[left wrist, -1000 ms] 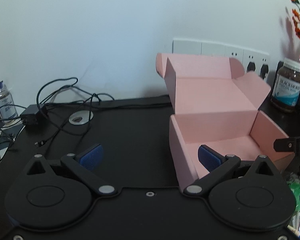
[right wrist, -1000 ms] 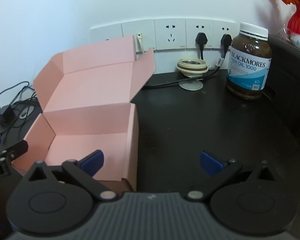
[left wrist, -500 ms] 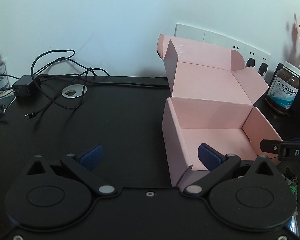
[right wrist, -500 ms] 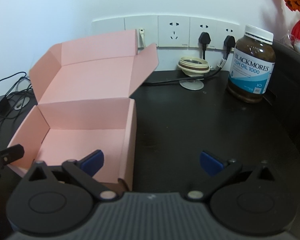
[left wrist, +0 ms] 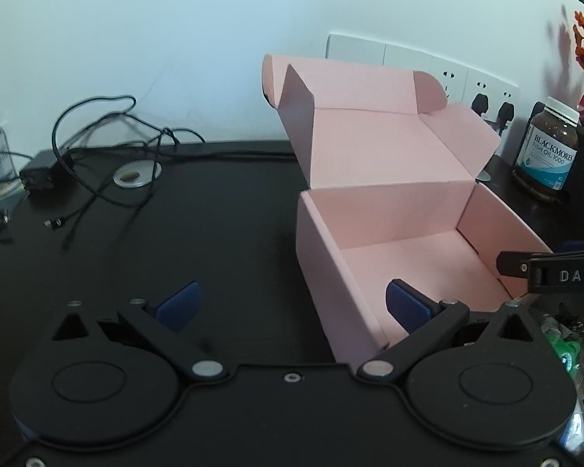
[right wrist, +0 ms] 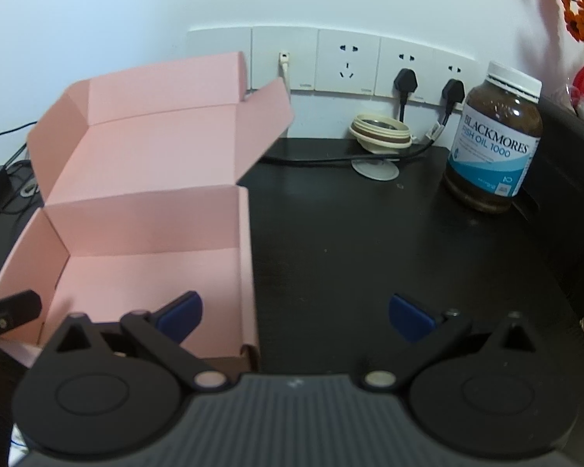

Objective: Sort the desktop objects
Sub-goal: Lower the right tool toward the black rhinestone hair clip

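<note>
Matte pink cardboard box [left wrist: 405,241], lid folded back and upright, flaps splayed, inside bare, sitting on a black desk [left wrist: 214,233]. Straddled by the left gripper [left wrist: 292,303]: jaws spread wide, nothing between them, ribbed blue pads [left wrist: 407,305], the right pad over the box's near-left corner, the left pad over bare desk. Right gripper [right wrist: 294,313] likewise spread and empty, its left pad over the box's near-right corner, its right pad above the desk. Ahead and to the right of the right gripper, a brown glossy fish oil bottle [right wrist: 494,140] with white cap and blue-and-white label, upright near the wall sockets [right wrist: 346,64]. Straight ahead, a cream ringed lid-like object [right wrist: 381,134], exact nature unclear. Far left of the left gripper, tangled black cables [left wrist: 97,159] and a flat metal disc [left wrist: 136,173]. At the right frame edge, something green [left wrist: 564,346], mostly hidden behind the gripper body.
</note>
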`<state>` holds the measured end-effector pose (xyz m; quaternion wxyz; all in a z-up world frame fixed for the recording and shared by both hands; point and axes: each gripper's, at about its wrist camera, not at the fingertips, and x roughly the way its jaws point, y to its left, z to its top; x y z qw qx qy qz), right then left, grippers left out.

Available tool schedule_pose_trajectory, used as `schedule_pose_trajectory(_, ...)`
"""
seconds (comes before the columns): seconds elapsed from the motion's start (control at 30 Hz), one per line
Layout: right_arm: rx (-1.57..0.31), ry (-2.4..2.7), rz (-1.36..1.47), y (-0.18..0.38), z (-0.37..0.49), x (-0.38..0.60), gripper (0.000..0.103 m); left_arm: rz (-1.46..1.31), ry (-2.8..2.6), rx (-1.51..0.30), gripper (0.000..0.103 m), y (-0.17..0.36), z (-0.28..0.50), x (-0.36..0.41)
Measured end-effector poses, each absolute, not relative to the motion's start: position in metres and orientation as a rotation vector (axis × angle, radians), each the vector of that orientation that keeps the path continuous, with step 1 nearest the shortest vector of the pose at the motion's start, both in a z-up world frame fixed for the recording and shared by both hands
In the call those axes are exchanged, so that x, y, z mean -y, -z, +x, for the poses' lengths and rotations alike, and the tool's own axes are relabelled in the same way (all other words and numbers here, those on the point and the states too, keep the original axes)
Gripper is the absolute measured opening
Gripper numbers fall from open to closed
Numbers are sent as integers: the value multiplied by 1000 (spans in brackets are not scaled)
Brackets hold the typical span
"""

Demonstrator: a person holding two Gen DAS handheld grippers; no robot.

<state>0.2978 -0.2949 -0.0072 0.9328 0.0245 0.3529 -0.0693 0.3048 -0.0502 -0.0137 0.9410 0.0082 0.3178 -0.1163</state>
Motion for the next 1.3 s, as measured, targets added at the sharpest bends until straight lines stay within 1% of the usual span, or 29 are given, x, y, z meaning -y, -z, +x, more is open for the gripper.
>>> schedule_pose_trajectory(0.17,-730,137,85,8,294,297,102,12,236,-648,103,14,307,48)
schedule_pose_trajectory(0.6,-714,134,51,9,290,296,102,26,225,-645,103,13,303,48)
schedule_pose_trajectory(0.8,-646,71,127,2,279,308,102,31,226,-640,103,13,301,50)
schedule_pose_trajectory(0.93,-555,39,127,-5,261,316,102,36,225,-628,103,11,300,50)
schedule_pose_trajectory(1.13,-474,19,115,-4,228,331,102,57,232,-561,103,6,292,54)
schedule_pose_trajectory(1.3,-474,26,118,10,206,346,102,140,171,-482,103,3,283,63)
